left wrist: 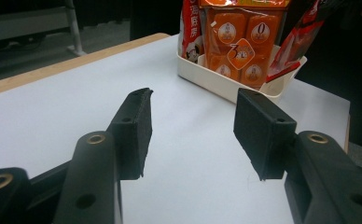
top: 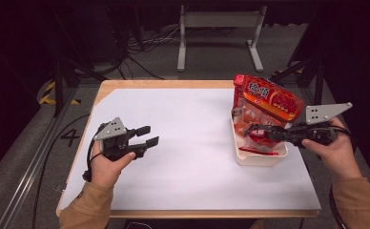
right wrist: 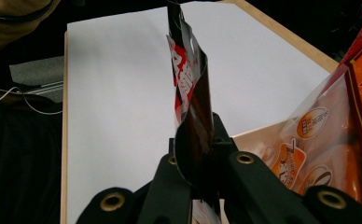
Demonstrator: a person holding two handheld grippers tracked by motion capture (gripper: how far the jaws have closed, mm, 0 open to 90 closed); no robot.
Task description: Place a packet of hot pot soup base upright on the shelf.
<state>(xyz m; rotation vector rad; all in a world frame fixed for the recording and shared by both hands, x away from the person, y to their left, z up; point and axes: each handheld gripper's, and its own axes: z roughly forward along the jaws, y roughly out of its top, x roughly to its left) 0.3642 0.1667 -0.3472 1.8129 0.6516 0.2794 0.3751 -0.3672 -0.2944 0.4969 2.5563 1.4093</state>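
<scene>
Pinching dark red packet [right wrist: 191, 93] w/ right gripper [top: 262, 130] over white bin [top: 259, 157]; left gripper [top: 147, 136] jaws apart, nothing between.

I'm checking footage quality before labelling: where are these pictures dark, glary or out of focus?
High view: the white table sheet is evenly lit, the surroundings dark. Left gripper view: the open black left gripper is sharp; the orange snack bag in the white plastic tub is soft. Right gripper view: the glossy dark red packet in the right gripper catches glare.
</scene>
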